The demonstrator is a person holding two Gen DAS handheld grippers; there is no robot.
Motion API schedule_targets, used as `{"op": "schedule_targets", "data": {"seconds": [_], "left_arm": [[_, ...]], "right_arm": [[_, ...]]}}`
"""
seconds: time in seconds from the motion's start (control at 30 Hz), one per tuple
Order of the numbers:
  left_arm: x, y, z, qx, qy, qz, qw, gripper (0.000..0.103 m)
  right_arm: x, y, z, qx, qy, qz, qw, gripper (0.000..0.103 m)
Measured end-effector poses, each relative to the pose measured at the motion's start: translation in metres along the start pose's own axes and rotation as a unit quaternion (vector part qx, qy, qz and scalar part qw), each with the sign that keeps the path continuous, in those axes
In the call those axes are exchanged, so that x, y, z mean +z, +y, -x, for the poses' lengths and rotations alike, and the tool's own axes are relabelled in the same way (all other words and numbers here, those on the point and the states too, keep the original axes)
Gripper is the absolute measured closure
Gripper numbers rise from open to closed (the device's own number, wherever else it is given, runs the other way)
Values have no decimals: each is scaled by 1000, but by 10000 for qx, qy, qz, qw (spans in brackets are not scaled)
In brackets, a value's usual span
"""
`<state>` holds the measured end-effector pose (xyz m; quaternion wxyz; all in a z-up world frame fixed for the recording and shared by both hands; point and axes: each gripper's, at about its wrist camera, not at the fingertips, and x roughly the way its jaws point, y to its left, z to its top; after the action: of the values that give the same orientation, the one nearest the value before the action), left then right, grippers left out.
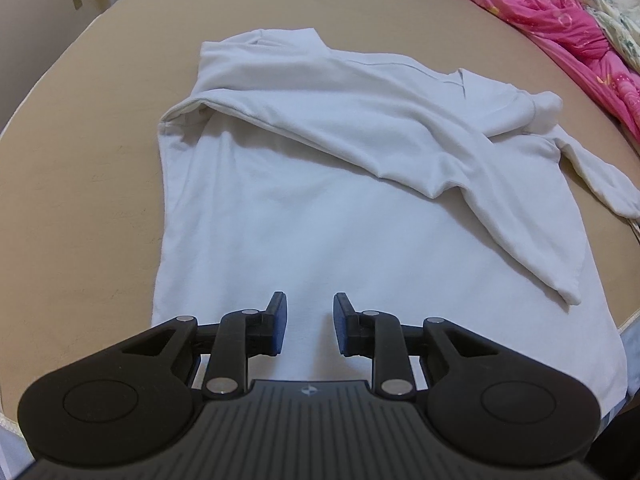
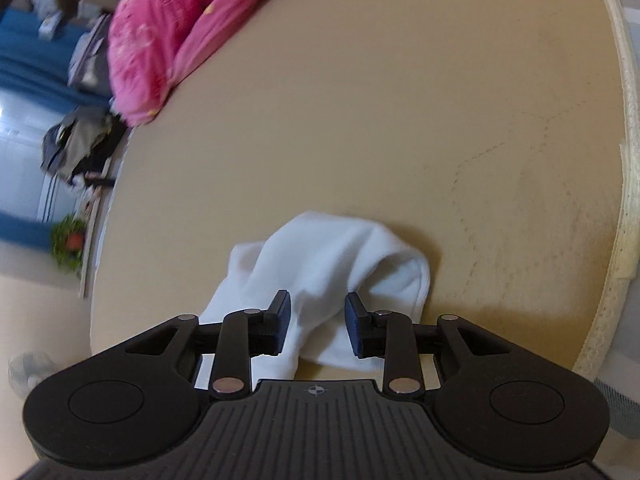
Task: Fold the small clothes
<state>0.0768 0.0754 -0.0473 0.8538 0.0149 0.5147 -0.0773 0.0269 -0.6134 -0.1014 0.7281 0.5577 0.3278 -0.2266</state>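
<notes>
A white shirt lies spread on a tan bed, one sleeve folded across its body. The left gripper hovers over its near hem, jaws apart and empty. The right gripper, jaws also apart, straddles the other sleeve without clamping it. A pink quilt is bunched at the bed's far edge; beyond it, blurred room clutter.
</notes>
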Motion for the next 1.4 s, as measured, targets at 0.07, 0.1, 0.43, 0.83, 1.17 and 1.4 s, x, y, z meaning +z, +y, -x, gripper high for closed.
{"op": "schedule_targets", "data": {"seconds": [0.07, 0.1, 0.43, 0.83, 1.17, 1.4], "left_arm": [[0, -1, -1, -4, 21, -16, 10000, 75], [0, -2, -2, -3, 29, -35, 10000, 75], [-3, -4, -11, 102, 116, -129, 9998, 75], [-4, -4, -17, 190, 165, -185, 9995, 75], [-3, -3, -16, 120, 145, -189, 9996, 75], [0, -7, -7, -217, -41, -138, 9997, 73]], "right_arm": [[0, -2, -7, -136, -103, -110, 9998, 67], [1, -4, -12, -194, -160, -183, 9995, 67], [17, 46, -24, 280, -1282, 917, 9871, 97], [49, 10, -52, -622, -2125, 988, 9702, 99], [52, -28, -43, -1394, -2569, 663, 9540, 100], [46, 2, -34, -2160, -2728, 954, 9326, 60]]}}
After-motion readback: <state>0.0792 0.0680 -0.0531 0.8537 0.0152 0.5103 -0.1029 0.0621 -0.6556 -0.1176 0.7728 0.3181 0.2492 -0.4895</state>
